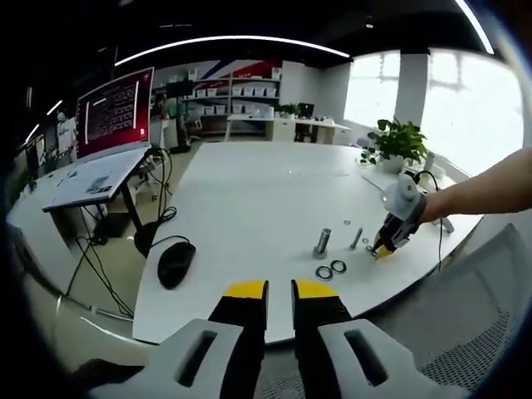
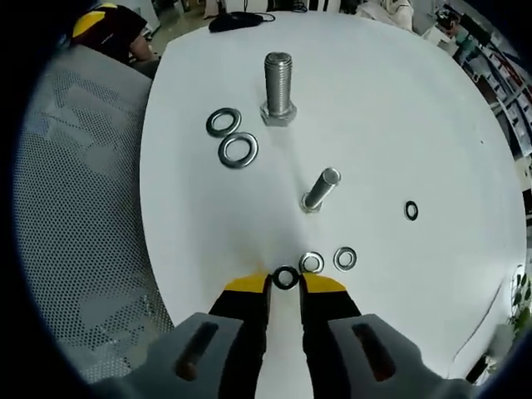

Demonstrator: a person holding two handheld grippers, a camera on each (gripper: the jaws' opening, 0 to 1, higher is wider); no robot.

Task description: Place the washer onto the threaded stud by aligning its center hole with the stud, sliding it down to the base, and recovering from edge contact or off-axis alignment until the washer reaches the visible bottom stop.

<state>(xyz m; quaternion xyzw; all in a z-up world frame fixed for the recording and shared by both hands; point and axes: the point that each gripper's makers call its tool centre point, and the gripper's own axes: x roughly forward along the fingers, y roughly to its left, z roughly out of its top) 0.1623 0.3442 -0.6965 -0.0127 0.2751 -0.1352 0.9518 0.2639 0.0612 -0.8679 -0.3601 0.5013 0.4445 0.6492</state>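
A white table point(image 1: 249, 199) stands beside bright windows point(image 1: 465, 108), shelves point(image 1: 241, 96) and a potted plant point(image 1: 399, 141).

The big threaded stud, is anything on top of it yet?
No. The big threaded stud stands bare on the white table; two large washers lie beside its hex base.

You see a white table point(image 2: 399, 100), silver studs point(image 2: 278, 83), silver washers point(image 2: 238, 150), one black washer point(image 2: 286, 278) lower centre, yellow-tipped black jaws, and a grey perforated chair point(image 2: 75, 208) at left.
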